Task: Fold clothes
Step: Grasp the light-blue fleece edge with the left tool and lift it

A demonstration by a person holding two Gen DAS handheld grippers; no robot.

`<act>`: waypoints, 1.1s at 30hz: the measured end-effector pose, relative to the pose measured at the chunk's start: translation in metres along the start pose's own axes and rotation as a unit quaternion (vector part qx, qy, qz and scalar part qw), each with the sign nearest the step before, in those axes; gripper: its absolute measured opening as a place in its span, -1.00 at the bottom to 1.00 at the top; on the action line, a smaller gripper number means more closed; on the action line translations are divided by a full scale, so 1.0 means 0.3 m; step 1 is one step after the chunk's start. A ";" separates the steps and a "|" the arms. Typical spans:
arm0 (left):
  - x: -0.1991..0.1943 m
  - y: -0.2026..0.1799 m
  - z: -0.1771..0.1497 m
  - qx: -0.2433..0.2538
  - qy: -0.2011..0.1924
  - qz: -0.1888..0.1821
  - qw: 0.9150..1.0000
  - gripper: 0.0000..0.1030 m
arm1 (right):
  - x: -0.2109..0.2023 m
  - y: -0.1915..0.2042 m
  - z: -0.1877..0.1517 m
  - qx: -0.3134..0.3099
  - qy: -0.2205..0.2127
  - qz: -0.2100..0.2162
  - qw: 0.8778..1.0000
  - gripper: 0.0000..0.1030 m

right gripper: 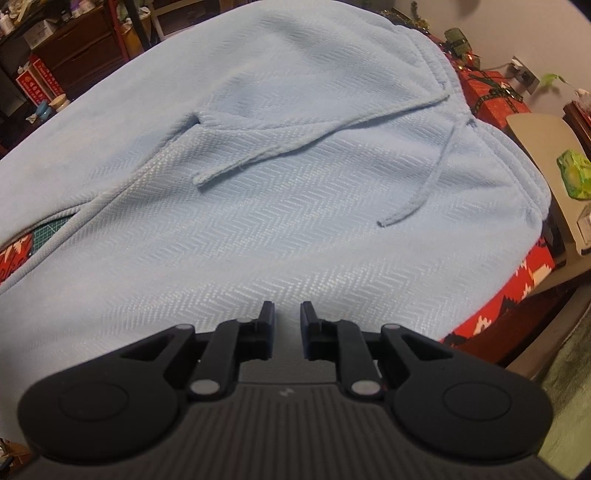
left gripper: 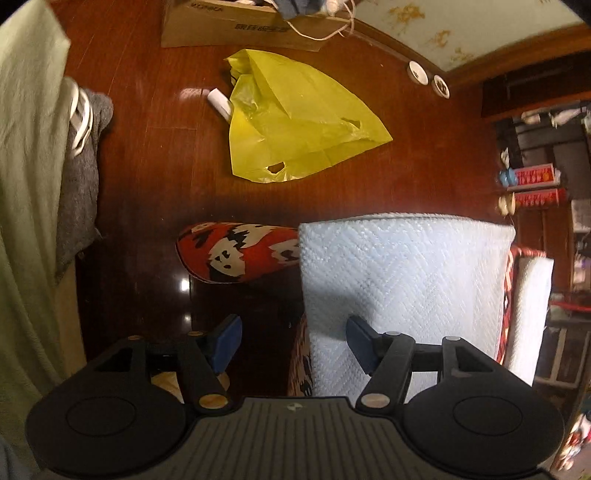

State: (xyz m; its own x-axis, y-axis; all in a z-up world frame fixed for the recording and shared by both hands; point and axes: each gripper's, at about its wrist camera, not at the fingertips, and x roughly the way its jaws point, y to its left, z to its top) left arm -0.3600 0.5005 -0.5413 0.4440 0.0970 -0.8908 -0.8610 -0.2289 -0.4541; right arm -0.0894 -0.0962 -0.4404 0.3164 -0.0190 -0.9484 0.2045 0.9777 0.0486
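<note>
Looked like a lived-in room of a home. Dark red wooden floor [left gripper: 155, 155] strewn with a crumpled yellow plastic bag [left gripper: 299, 122] and a cardboard box [left gripper: 236, 26]. Patterned wallpaper [left gripper: 436, 22] above a wooden skirting. Crowded dark wooden shelves [right gripper: 74, 51] with jars and boxes. Red wrapped gift boxes [right gripper: 491, 96], a wall socket [right gripper: 524, 72] and a houseplant [right gripper: 554, 79] nearby.

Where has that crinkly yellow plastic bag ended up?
In the left wrist view, the crinkly yellow plastic bag lies on the dark wooden floor, just below a brown cardboard box, beside a small white tube.
</note>
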 end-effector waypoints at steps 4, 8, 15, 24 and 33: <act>-0.032 0.010 -0.006 -0.009 -0.001 -0.033 0.999 0.15 | -0.006 -0.007 -0.014 0.001 0.004 -0.004 1.000 -0.69; -0.032 -0.012 0.003 0.001 -0.004 -0.064 0.998 0.22 | -0.003 0.010 -0.014 -0.003 0.009 -0.001 1.000 -0.69; 0.043 -0.030 -0.005 -0.008 0.001 -0.092 0.996 0.22 | -0.007 0.074 0.000 -0.033 0.006 0.008 0.999 -0.69; 0.052 -0.017 0.008 -0.058 0.025 -0.137 0.989 0.18 | -0.015 0.095 0.008 -0.048 0.007 0.005 0.999 -0.69; -0.080 -0.120 0.011 0.029 0.039 -0.165 0.985 0.11 | 0.001 0.138 0.006 -0.056 0.009 0.014 0.998 -0.57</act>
State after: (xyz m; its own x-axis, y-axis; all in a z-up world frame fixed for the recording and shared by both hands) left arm -0.3406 0.5095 -0.5035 0.7179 0.0816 -0.6913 -0.6782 -0.1421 -0.7210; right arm -0.0792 -0.0561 -0.4382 0.3038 0.0109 -0.9527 0.0903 0.9951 0.0402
